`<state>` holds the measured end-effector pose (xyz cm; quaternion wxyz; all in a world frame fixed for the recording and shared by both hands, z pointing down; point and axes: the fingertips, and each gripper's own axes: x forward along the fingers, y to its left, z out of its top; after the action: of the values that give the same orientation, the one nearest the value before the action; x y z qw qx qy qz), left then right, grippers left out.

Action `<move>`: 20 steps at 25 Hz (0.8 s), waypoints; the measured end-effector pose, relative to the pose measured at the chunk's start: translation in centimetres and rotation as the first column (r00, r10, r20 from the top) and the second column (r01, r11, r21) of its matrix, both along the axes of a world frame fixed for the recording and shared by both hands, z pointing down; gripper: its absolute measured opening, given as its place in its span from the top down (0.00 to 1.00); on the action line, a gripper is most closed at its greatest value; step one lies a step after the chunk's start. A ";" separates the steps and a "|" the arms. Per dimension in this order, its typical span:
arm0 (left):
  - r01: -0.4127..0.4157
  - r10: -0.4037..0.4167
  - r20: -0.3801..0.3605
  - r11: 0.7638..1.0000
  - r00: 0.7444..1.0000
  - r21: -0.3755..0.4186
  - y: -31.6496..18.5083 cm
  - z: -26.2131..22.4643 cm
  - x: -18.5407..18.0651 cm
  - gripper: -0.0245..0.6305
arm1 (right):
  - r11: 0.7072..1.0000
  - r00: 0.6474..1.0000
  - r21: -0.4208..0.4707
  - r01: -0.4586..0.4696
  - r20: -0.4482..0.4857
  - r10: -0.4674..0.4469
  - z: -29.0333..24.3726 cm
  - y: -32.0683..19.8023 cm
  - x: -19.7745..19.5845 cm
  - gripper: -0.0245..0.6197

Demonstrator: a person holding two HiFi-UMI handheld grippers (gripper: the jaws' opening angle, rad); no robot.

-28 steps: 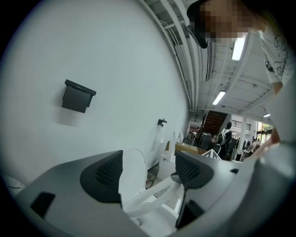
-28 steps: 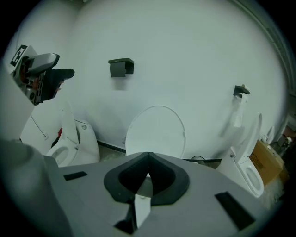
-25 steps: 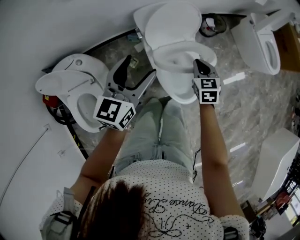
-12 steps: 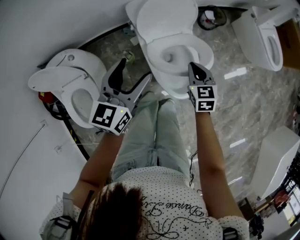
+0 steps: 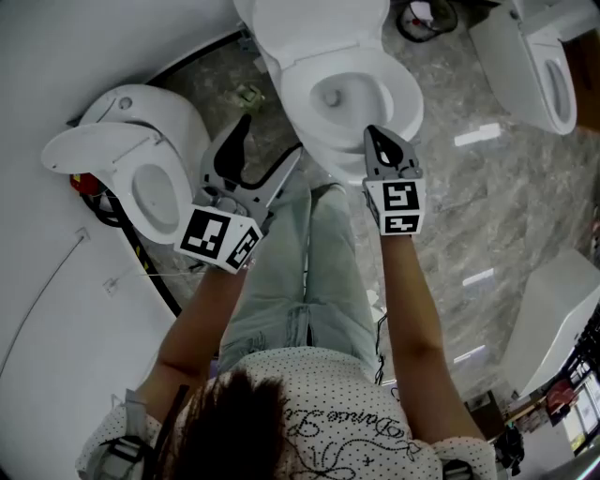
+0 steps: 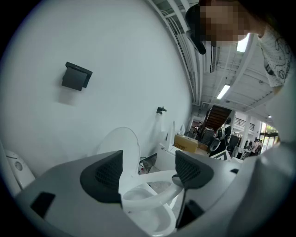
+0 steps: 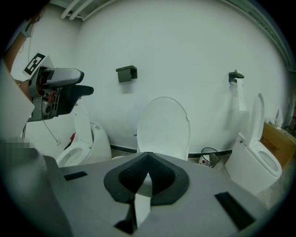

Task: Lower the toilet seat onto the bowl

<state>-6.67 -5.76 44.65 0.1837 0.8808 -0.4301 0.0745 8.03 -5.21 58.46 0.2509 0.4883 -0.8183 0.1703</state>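
The white toilet's bowl [image 5: 349,171] stands at the top of the head view, its lid [image 5: 309,23] raised against the wall. The seat ring [image 5: 398,94] lies low over the bowl. In the left gripper view a gap still shows between the seat ring [image 6: 155,189] and the bowl [image 6: 155,220]. My right gripper [image 5: 376,134] is shut, its tip at the seat's front rim. In its own view the shut right gripper [image 7: 147,173] faces the upright lid [image 7: 163,125]. My left gripper [image 5: 270,141] is open beside the bowl's left front. Nothing lies between the pads of the left gripper [image 6: 150,172].
A second toilet [image 5: 141,178] with its lid up stands to the left, a third toilet [image 5: 539,66] at the upper right. A small bin [image 5: 427,17] sits by the wall. A white fixture [image 5: 562,319] stands at the right. The person's legs [image 5: 300,272] are right before the bowl.
The seat has come down from a steeper tilt to nearly flat over the bowl. Both grippers have sunk and drawn toward the person, the right one staying at the seat's front rim.
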 end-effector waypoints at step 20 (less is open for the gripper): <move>-0.064 0.066 0.032 0.997 0.997 -0.045 4.3 9.6 4.5 0.50 | 0.998 0.998 -0.059 0.017 0.059 -0.014 7.6 7.4 1.5 0.95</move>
<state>-2.14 -1.46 54.24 0.1933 0.8887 -0.4024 0.1045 9.57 2.17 66.11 0.2424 0.4691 -0.8236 0.2068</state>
